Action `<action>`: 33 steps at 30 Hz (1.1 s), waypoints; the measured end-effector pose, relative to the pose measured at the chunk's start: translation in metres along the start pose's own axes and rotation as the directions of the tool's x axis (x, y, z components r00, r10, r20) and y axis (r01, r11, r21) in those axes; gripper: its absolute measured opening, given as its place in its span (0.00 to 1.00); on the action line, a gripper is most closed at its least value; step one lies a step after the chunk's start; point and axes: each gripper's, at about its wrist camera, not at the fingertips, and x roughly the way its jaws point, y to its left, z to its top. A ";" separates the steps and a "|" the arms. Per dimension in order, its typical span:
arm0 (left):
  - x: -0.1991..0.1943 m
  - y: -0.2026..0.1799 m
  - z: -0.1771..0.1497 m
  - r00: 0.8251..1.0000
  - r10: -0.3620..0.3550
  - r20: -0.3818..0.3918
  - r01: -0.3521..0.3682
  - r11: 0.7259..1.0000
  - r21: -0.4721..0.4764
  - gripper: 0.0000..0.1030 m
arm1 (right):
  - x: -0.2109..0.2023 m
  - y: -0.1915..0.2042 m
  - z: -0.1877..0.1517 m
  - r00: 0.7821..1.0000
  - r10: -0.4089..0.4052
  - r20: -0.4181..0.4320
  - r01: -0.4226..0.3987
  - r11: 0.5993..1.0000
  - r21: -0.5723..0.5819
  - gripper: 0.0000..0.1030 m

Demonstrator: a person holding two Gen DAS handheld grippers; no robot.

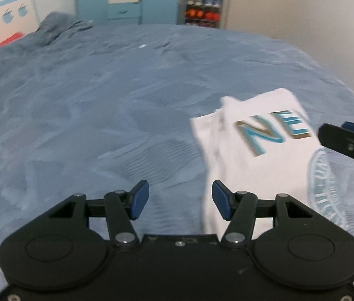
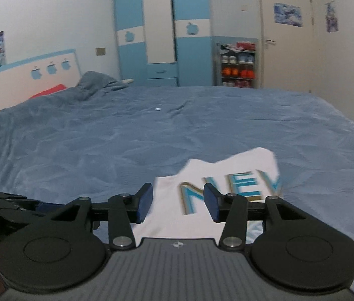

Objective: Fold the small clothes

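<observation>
Blue-padded jaws on both the left gripper (image 1: 180, 199) and right gripper (image 2: 178, 202) are gaping wide, gripping nothing, probably readying for a fold. Just beyond them, the white shirt (image 1: 264, 155) is lying part-folded on the near right of the bed (image 1: 101, 100).

1. The white shirt (image 1: 264, 150) on the bed carries big teal letters edged in gold: "NE" shows from the left wrist camera, "NEV" or perhaps "NEW" from the right (image 2: 227, 193), the last letter cut off at a fold.
2. A round pale-blue seal (image 1: 327, 188) on the shirt has ring lettering, too blurred to read.
</observation>
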 end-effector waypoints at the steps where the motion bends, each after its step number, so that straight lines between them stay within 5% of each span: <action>1: 0.002 -0.009 0.000 1.000 -0.008 0.005 0.008 1.000 0.020 0.56 | 0.001 -0.008 0.000 1.000 -0.011 -0.003 0.011 1.000 0.004 0.54; 4: 0.012 -0.036 0.000 0.999 -0.023 0.037 0.020 0.997 0.072 0.56 | 0.007 -0.028 -0.010 0.999 -0.048 -0.020 0.049 0.998 0.027 0.51; 7: 0.029 -0.057 -0.007 0.997 -0.068 0.026 0.065 0.992 0.104 0.56 | 0.029 -0.047 -0.026 0.992 -0.038 -0.120 0.042 0.999 0.033 0.13; 14: 0.082 -0.075 -0.037 0.986 -0.134 -0.096 0.147 0.978 0.147 0.56 | 0.062 -0.064 -0.080 0.972 -0.046 -0.232 0.066 0.994 0.082 0.13; 23: 0.090 -0.068 -0.068 0.983 -0.183 -0.020 0.182 0.952 0.247 0.58 | 0.068 -0.055 -0.118 0.977 -0.089 -0.196 0.099 0.994 0.041 0.12; 28: 0.083 -0.060 -0.068 0.982 -0.190 0.004 0.185 0.959 0.214 0.57 | 0.066 -0.057 -0.121 0.980 -0.089 -0.178 0.098 0.994 0.045 0.08; 33: 0.059 -0.073 -0.036 0.988 -0.156 -0.010 0.155 0.967 0.203 0.57 | 0.046 -0.062 -0.078 0.988 -0.084 -0.126 0.096 0.991 0.098 0.08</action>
